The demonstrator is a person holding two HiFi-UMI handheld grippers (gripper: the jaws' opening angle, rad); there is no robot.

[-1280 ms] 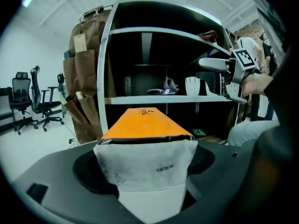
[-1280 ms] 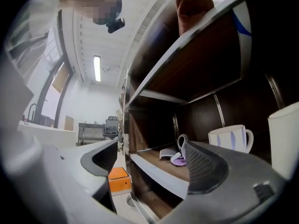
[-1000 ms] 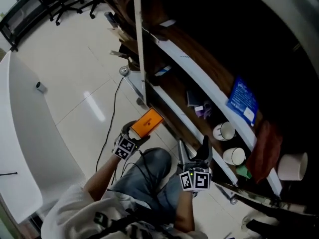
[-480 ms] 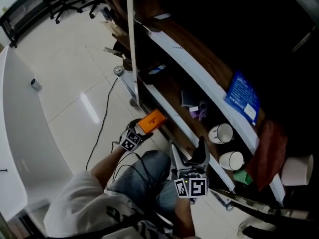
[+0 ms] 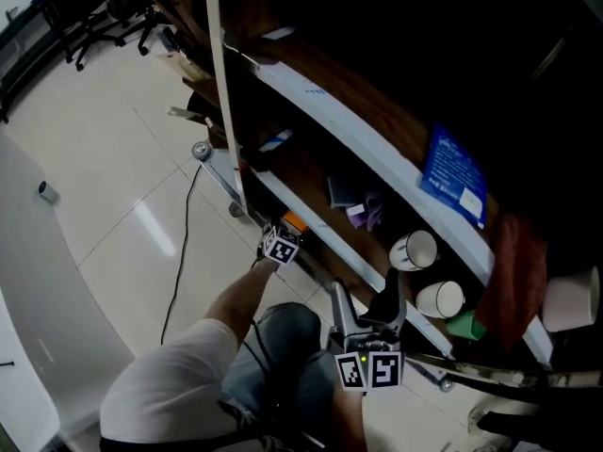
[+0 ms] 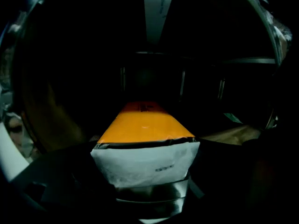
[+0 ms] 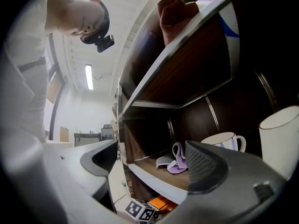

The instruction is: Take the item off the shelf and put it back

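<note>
**A:** Since the left claw hung out over the person's lap a moment ago, what does the head view give now?

**B:** It has gone down and into the shelf; only its marker cube and a sliver of the orange packet just ahead of it show, under a board's edge; the right claw stands beside it, jaws wide, nothing in them; I judge the putting-back nearly done.

**A:** And the left gripper view?

**B:** The packet lies flat, straight ahead of the claw and between its jaws; they have just been easing apart; the dark hides the pads, yet I take them to be off its sides, so this looks like the release. Its long axis runs along the claw's own line into the depth of the shelf; white sealed end nearest the claw, orange face up, far end toward the back wall.

**A:** The right gripper view?

**B:** Jaws well apart and empty; beyond them a purple cloth and a mug on a board; below the claw, under that board, the packet's orange and the left claw's cube; so the packet sits one level beneath the cloth.
</note>
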